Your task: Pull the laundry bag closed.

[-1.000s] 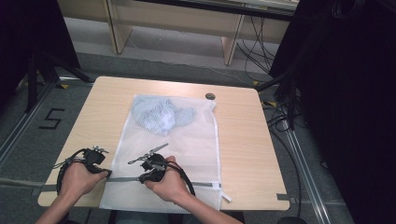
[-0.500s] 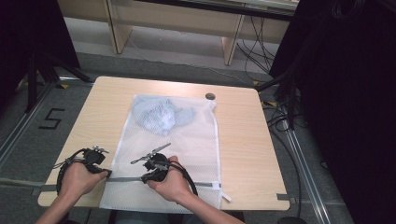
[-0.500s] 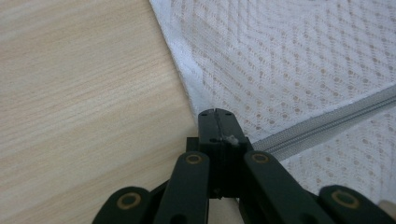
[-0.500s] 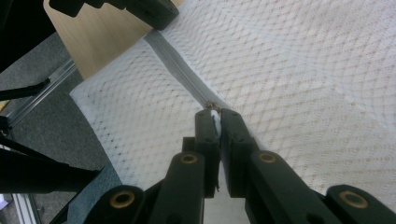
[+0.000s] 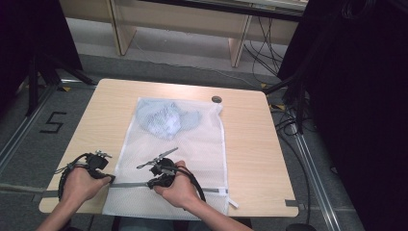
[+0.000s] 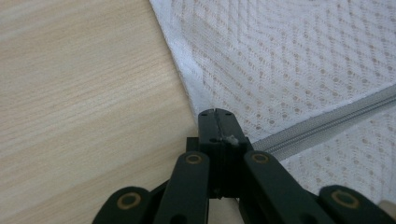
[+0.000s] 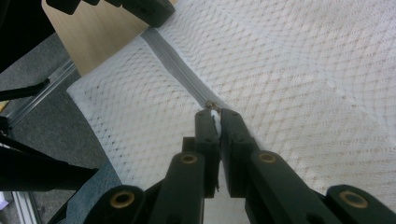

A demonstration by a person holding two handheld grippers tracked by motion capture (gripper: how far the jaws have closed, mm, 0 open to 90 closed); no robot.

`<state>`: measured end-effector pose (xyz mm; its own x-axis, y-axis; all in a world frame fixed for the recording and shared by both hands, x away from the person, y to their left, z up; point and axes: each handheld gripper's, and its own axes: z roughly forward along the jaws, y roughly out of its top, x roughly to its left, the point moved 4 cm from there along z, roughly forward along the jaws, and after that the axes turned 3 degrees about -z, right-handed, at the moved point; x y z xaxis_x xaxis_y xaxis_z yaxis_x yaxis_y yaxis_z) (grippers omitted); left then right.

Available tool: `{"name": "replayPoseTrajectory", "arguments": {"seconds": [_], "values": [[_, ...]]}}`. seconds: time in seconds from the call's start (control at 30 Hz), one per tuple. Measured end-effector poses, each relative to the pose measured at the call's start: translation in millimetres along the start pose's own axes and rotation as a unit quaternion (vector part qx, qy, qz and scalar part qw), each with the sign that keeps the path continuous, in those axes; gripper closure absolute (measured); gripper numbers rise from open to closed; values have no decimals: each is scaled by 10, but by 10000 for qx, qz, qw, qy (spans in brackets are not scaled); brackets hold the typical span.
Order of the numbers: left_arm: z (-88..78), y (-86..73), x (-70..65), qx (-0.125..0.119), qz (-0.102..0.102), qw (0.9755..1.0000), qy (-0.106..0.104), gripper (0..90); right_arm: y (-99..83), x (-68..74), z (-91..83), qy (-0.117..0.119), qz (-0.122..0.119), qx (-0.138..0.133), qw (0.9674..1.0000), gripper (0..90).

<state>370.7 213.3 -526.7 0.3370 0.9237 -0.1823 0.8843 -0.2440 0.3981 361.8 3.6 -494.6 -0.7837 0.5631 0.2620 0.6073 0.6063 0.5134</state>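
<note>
The left gripper (image 5: 103, 174) rests at the near left of the worktop (image 5: 269, 159), at the left edge of the mesh bag (image 5: 192, 144). In the left gripper view its jaws are pressed together on the bag's edge, where the grey zipper (image 6: 327, 122) ends; a scrap of white mesh shows between the pads. The left hand (image 5: 79, 185) wraps the gripper body, and a black cable loops beside it.

The bag lies flat along the middle of the worktop, its long side running away from the person. A bunched pale blue garment (image 5: 166, 119) sits inside it, in the far half. The zipper (image 5: 130, 184) crosses the near end of the bag from left to right, well apart from the garment.

The right gripper (image 5: 161, 180) lies on the near part of the bag, on the zipper line, with the right hand (image 5: 180, 190) around it. In the right gripper view its jaws are nearly closed on a small white zipper pull (image 7: 214, 117), with the zipper (image 7: 177, 70) running on ahead of the tips toward the left gripper (image 7: 140, 7) at the top edge.

A small dark round disc (image 5: 216, 99) lies on the worktop just beyond the bag's far right corner. Strips of grey tape (image 5: 291, 203) mark the near edge of the worktop.
</note>
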Motion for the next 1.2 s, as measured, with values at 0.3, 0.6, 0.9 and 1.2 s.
{"name": "replayPoseTrajectory", "arguments": {"seconds": [0.3,0.6,0.9,1.2], "values": [[4,0,-2,-27,12,10000,5,899,-23,-12,-26,10,36,7,10000,871],[2,-1,-2,-22,4,10000,4,899,-45,-39,-46,-40,48,11,10000,871],[3,-1,-1,-24,4,10000,4,899,-58,-50,-77,-25,61,0,10000,871],[3,0,-1,-26,23,10000,9,899,-85,-95,-107,-71,53,14,10000,871]]}}
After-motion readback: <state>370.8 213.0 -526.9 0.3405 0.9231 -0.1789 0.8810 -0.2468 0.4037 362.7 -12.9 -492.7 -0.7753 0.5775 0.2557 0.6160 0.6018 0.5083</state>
